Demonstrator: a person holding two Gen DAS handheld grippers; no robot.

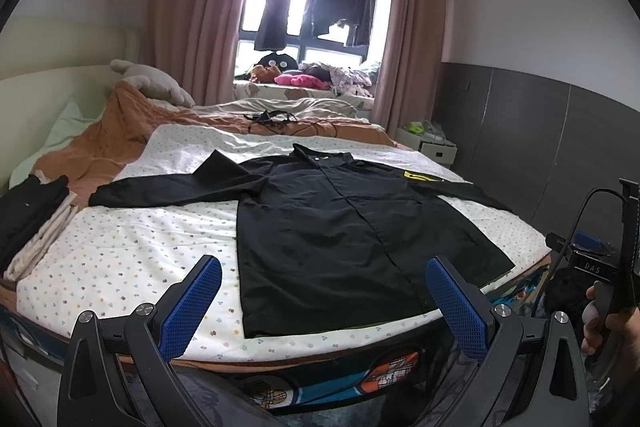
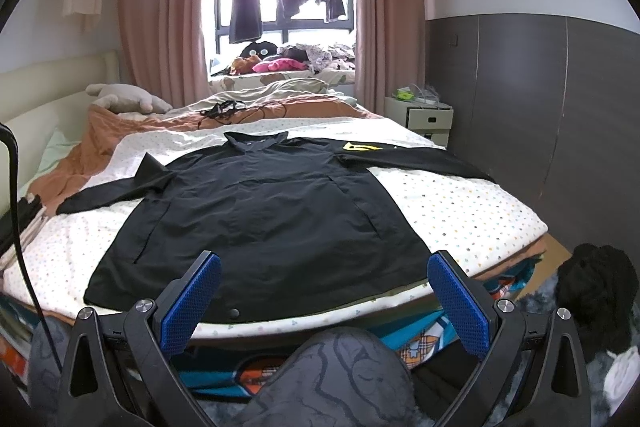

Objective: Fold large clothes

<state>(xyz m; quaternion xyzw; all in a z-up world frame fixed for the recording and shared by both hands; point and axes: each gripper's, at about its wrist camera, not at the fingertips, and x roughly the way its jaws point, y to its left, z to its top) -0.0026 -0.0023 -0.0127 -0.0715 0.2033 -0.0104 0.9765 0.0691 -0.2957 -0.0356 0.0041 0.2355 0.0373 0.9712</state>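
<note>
We hold both tongs, left and right, spread and empty at 6 o'clock of the black coat, whose hem meets the bed edge.

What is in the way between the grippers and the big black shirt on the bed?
Nothing visible. The black shirt lies spread flat on the bed, and both the left gripper and right gripper are open, with only clear space before its near hem.

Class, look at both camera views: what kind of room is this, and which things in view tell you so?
Most likely a home bedroom. A large bed with a dotted sheet fills the room, a black coat spread flat on it. A plush toy lies by the headboard, and a small nightstand stands beside pink curtains.
</note>
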